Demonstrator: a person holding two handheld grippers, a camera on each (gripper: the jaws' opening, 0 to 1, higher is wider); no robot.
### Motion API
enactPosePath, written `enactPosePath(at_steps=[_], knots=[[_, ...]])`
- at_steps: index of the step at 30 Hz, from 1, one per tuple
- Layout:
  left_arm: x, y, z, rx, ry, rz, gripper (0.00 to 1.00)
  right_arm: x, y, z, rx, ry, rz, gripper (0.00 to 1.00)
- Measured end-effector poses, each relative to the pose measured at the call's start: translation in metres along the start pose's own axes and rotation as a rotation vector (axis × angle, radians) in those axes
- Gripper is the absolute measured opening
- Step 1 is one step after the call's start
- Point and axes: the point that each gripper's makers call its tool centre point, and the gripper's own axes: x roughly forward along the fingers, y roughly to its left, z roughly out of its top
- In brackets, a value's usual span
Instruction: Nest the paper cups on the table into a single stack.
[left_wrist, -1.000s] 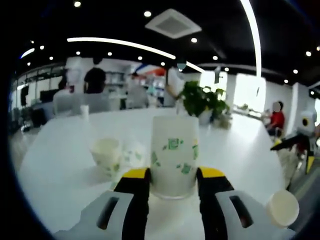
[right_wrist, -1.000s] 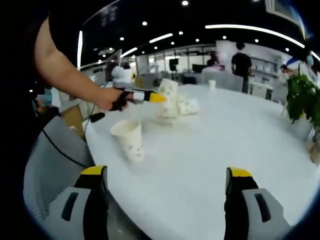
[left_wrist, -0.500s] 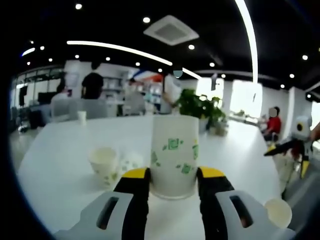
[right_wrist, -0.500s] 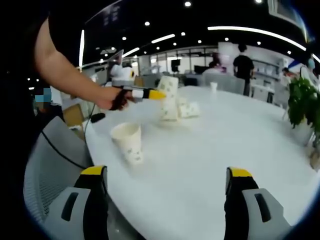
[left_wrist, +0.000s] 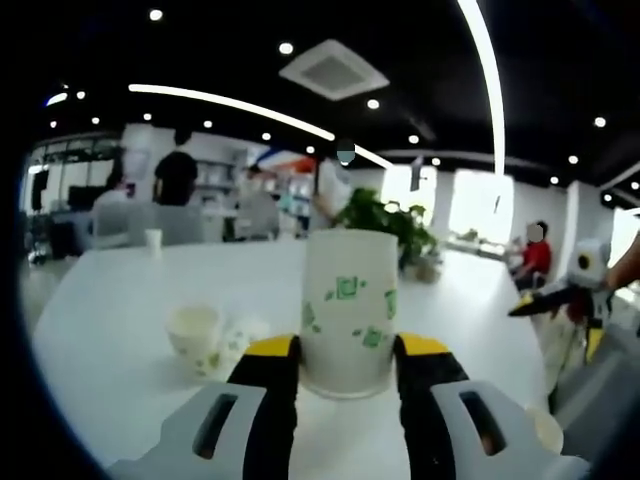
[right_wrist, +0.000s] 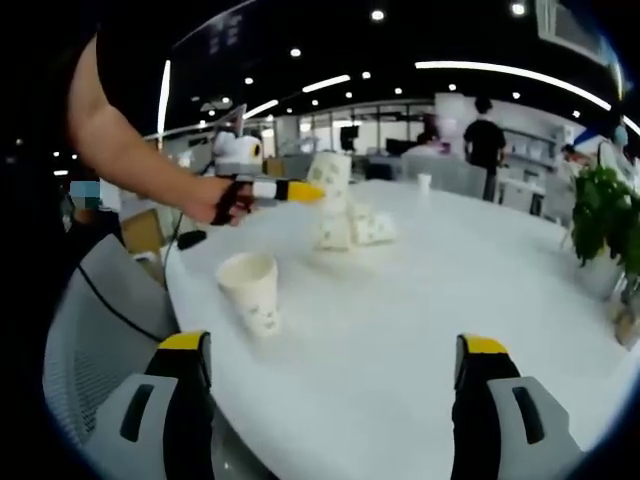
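Left gripper (left_wrist: 345, 352) pinches inverted paper cup (left_wrist: 349, 305) at its lower part, carried above white table (left_wrist: 110, 310). Beyond: upright cup (left_wrist: 194, 333) plus tipped cup (left_wrist: 243, 332) just beside it, probably touching; blur hides contact. Right gripper (right_wrist: 335, 360) spread wide, empty; lone upright cup (right_wrist: 250, 291) near table edge ahead.

Risks:
- Tight pinch could crush thin wall.
- Held cup is upside-down, so it caps rather than nests.
- Off-centre lowering knocks upright cup over.

My right gripper (right_wrist: 335, 400) hung open over the table (right_wrist: 450, 300); a cup (right_wrist: 252, 290) stood near its edge, my left gripper (right_wrist: 300, 191) gripping another beyond.
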Motion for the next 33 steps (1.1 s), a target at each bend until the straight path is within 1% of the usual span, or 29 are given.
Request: enactPosePath(at_steps=[3,6,13,21,26,31,33], knots=[[-0.002,-0.004,0.002,-0.002,-0.009,-0.008,0.36,-0.001,-0.004,0.002,0.002,-0.005,-0.008,1.0],[-0.005,-0.009,0.002,0.004,-0.011,-0.018,0.36,-0.003,-0.011,0.01,0.015,-0.027,-0.025,1.0],[-0.011,-0.014,0.005,-0.001,-0.018,-0.024,0.36,-0.003,-0.018,0.015,0.008,-0.036,-0.038,1.0],[-0.018,-0.028,0.006,-0.015,-0.028,-0.037,0.36,-0.001,-0.017,0.023,0.007,-0.054,-0.035,1.0],[-0.022,-0.041,0.011,0.017,-0.034,-0.073,0.36,0.002,-0.017,0.027,0.008,-0.06,-0.034,1.0],[-0.028,-0.045,0.009,0.032,-0.02,-0.086,0.36,0.003,-0.017,0.033,0.006,-0.071,-0.033,1.0],[-0.03,-0.046,0.011,0.03,-0.025,-0.086,0.36,0.003,-0.017,0.036,0.005,-0.078,-0.031,1.0]])
